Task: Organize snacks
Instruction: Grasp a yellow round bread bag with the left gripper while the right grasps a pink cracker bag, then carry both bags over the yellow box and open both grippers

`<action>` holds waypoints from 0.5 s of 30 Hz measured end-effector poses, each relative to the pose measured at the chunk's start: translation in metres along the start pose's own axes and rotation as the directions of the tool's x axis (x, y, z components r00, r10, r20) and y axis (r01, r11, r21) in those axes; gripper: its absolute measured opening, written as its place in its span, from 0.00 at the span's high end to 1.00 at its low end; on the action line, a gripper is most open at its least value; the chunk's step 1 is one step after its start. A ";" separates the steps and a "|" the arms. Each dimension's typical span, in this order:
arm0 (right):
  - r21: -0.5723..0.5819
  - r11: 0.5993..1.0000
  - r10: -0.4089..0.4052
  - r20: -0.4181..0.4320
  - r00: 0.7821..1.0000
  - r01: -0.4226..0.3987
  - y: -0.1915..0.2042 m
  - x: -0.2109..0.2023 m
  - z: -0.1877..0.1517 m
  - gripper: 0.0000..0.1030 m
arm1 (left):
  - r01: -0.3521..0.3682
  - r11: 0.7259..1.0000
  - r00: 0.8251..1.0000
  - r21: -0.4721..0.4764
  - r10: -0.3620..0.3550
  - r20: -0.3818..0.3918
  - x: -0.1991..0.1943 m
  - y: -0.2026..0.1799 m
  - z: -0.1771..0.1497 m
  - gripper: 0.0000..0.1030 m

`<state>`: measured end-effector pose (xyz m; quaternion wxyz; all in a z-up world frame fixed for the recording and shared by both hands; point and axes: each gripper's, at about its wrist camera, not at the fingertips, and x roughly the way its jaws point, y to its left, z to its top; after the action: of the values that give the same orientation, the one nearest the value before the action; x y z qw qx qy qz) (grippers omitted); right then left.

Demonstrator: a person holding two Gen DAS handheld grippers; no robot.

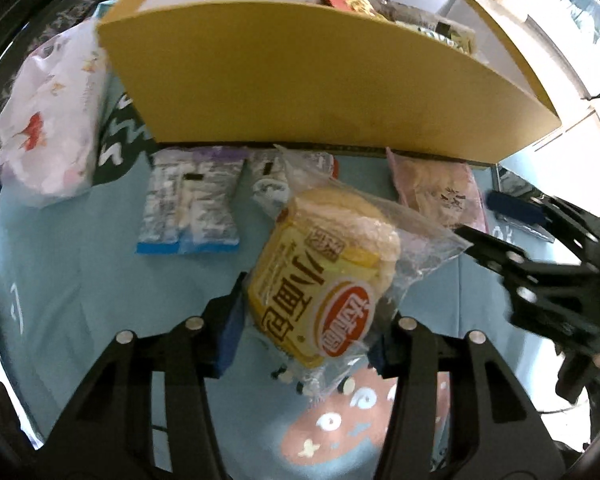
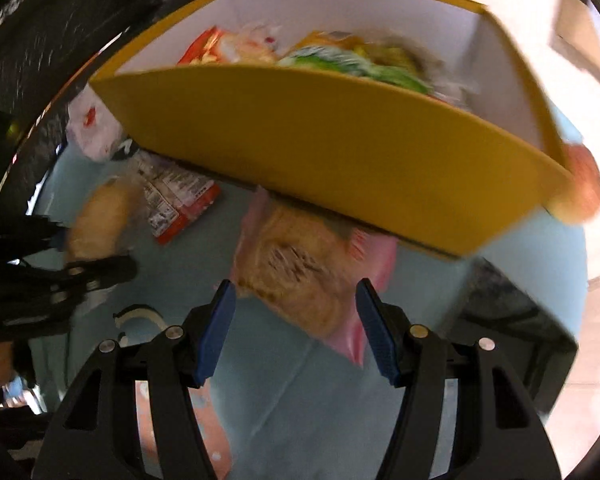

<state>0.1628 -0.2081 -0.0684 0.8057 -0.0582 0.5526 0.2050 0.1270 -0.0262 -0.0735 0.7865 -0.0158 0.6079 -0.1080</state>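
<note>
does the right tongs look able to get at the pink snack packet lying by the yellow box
Probably yes. The right tongs stand open right over the pink packet, with nothing between them. Its far end is tucked under the yellow box, but the near part lies bare on the blue cloth.

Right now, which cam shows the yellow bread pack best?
Left wrist: the yellow bread pack sits sharp and central between the left claw pads, label readable. Right wrist shows only a blurred tan lump at far left.
</note>
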 end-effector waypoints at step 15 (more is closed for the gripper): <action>-0.100 0.991 -0.096 -0.027 0.995 0.093 0.003 0.033 0.006 0.29 | 0.020 0.997 1.000 -0.069 -0.021 -0.013 -0.014 0.025 -0.010 0.50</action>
<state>0.1765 -0.1948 -0.0957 0.8019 -0.1272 0.5511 0.1927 0.1179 0.0021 -0.0665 0.7801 -0.0486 0.6164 -0.0951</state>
